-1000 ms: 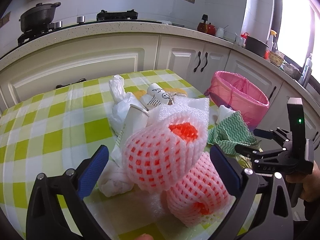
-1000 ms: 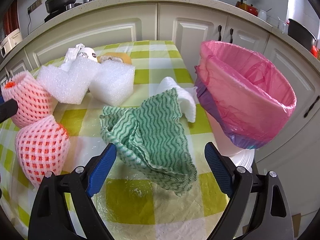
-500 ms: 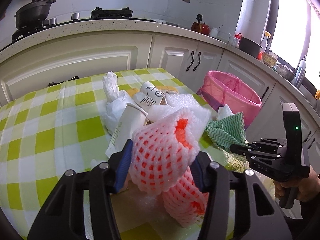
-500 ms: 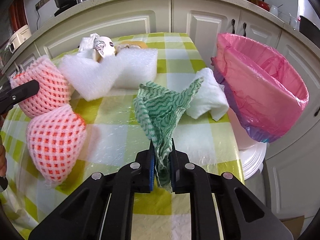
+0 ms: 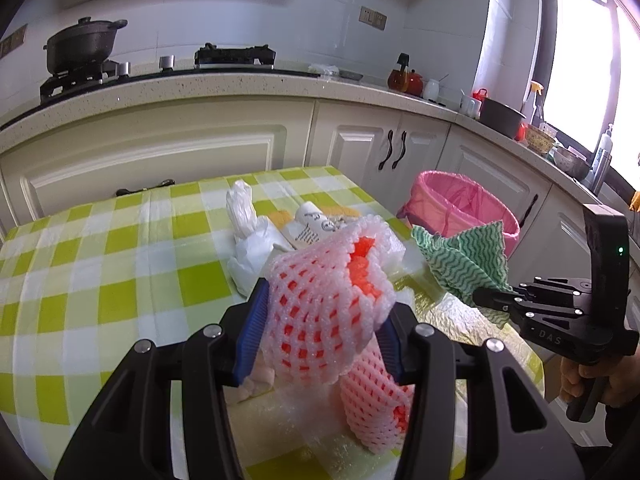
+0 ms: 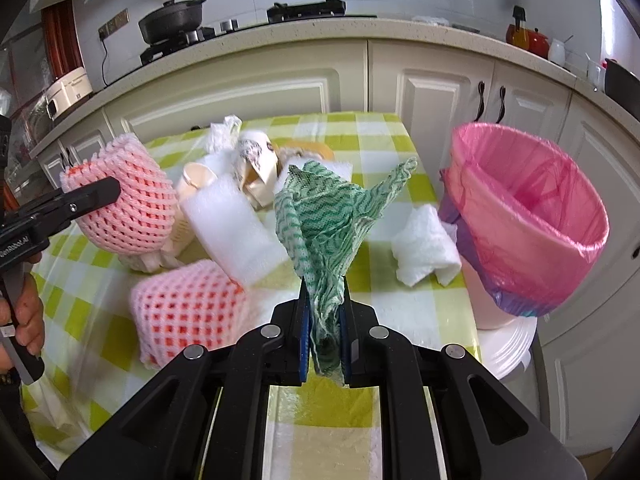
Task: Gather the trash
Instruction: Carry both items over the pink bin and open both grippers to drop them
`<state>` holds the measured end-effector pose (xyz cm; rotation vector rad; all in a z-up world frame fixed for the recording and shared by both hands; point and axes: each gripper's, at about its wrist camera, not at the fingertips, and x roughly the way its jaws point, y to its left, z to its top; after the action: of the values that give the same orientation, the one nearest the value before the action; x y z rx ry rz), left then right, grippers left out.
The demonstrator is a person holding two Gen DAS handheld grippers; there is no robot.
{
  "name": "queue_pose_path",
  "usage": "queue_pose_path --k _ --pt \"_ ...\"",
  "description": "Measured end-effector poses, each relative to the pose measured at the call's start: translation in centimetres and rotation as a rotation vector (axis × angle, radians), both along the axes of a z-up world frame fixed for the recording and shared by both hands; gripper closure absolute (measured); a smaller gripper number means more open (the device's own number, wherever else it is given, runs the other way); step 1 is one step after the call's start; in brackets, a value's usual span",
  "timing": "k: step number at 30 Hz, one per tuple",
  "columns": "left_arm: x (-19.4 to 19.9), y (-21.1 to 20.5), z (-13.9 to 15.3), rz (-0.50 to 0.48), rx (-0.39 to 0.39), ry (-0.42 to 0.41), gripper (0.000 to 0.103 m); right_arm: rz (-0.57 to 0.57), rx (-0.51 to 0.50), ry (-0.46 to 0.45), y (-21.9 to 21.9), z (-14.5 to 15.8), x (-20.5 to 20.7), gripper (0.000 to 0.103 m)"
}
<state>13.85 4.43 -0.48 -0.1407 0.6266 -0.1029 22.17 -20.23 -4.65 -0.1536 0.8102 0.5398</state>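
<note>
The pink-lined bin (image 6: pixel 532 216) stands open just past the table's (image 5: pixel 100 264) right edge. A white wad (image 6: pixel 426 246) lies near it. Foam blocks (image 6: pixel 232 220), cups (image 6: pixel 256 156) and a pink net sleeve (image 6: pixel 188 304) crowd the middle; the table's left side is bare.

Pink foam fruit net (image 5: pixel 320 312), squeezed and lifted off the checked table; a second one (image 6: pixel 188 304) lying on its side below. Green wavy-patterned cloth (image 6: pixel 328 232), bunched and raised upright, near the pink-lined bin (image 6: pixel 532 216). White foam pieces (image 6: pixel 236 224), crumpled tissue (image 6: pixel 424 248) and paper cups (image 6: pixel 256 160) scattered between.
</note>
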Motion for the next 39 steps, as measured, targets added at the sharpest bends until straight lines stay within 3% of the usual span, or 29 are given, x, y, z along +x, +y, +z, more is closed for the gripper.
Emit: queue_pose_path --k 10,17,29,39 --pt "2.9 -2.3 4.3 -0.051 0.036 -0.088 0.055 -0.106 0.081 -0.110 -4.0 5.2 2.3 0.090" --pt "7.7 -7.1 7.1 -0.143 0.045 -0.148 0.055 -0.228 0.111 -0.152 -9.2 7.1 5.6 0.090" --pt "17.9 -17.1 9.2 -0.311 0.006 -0.143 0.053 -0.367 0.105 -0.139 -16.2 6.0 11.6 0.090" --pt "24.2 -21.3 6.9 -0.333 -0.035 -0.053 0.051 -0.384 0.111 -0.121 -18.1 4.7 14.4 0.089"
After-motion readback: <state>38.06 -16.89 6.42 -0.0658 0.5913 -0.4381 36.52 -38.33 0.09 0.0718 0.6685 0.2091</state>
